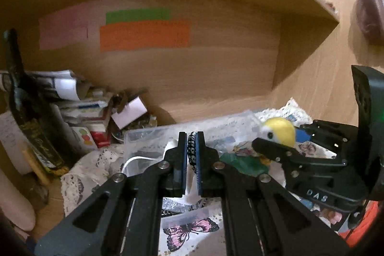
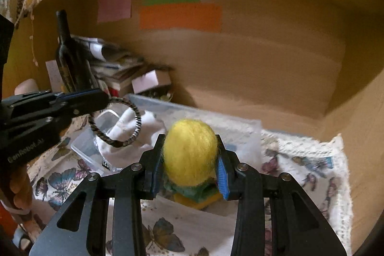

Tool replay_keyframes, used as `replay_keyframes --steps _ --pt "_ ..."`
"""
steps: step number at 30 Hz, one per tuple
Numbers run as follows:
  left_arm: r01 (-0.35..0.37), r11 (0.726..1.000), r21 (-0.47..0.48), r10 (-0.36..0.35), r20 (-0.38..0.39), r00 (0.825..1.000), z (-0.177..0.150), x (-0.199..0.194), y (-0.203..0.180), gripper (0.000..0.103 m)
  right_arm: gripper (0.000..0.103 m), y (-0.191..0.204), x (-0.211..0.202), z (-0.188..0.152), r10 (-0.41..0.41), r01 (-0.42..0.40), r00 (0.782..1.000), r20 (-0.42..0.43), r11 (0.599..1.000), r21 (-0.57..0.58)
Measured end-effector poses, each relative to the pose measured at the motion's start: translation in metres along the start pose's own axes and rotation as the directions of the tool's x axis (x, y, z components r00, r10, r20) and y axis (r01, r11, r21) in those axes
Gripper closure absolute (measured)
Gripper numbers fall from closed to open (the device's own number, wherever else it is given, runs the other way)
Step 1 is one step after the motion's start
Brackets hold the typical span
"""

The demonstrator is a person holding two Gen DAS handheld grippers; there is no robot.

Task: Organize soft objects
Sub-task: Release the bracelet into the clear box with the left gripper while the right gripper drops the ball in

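Note:
My left gripper is shut on a black-and-white braided ring. In the right wrist view the ring hangs from that gripper above a clear plastic box that holds white cloth. My right gripper is shut on a yellow felt toy with a green and yellow lower part. In the left wrist view the toy shows a white face and an eye, held in the right gripper to the right of the ring.
A butterfly-print cloth covers the shelf floor. A dark bottle, stacked papers and boxes stand at the back left. Pink, green and orange notes are on the back wall. The wooden side wall is at right.

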State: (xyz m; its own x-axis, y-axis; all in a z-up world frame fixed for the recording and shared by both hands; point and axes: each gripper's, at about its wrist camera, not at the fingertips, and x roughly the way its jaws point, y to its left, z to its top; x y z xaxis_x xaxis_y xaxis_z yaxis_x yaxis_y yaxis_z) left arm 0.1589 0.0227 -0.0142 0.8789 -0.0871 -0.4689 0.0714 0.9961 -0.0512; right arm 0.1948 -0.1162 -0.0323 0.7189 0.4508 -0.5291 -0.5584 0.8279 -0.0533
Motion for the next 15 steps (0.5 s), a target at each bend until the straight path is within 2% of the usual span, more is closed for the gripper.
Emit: replay_keyframes --steps 7,12,14,15 --pt "-0.005 1.0 -0.01 0.004 -0.104 0.995 -0.012 0.038 0.006 0.098 0.069 -0.002 0.033 -0.009 0.015 -0.013 0.994 -0.108 1.0 0.014" --pt "-0.038 0.999 -0.016 0.036 -0.121 0.992 -0.018 0.044 0.011 0.097 0.069 -0.004 0.048 -0.014 0.023 -0.019 0.986 -0.167 1.0 0.022" --pt "-0.045 0.999 -0.01 0.043 -0.126 0.991 -0.018 0.042 0.01 0.091 0.069 -0.002 0.048 -0.014 0.01 -0.008 0.986 -0.169 1.0 0.014" --pt "-0.044 0.999 -0.01 0.042 -0.127 0.991 -0.018 0.041 0.01 0.083 0.067 -0.002 0.047 -0.013 0.005 -0.004 0.986 -0.168 1.0 0.008"
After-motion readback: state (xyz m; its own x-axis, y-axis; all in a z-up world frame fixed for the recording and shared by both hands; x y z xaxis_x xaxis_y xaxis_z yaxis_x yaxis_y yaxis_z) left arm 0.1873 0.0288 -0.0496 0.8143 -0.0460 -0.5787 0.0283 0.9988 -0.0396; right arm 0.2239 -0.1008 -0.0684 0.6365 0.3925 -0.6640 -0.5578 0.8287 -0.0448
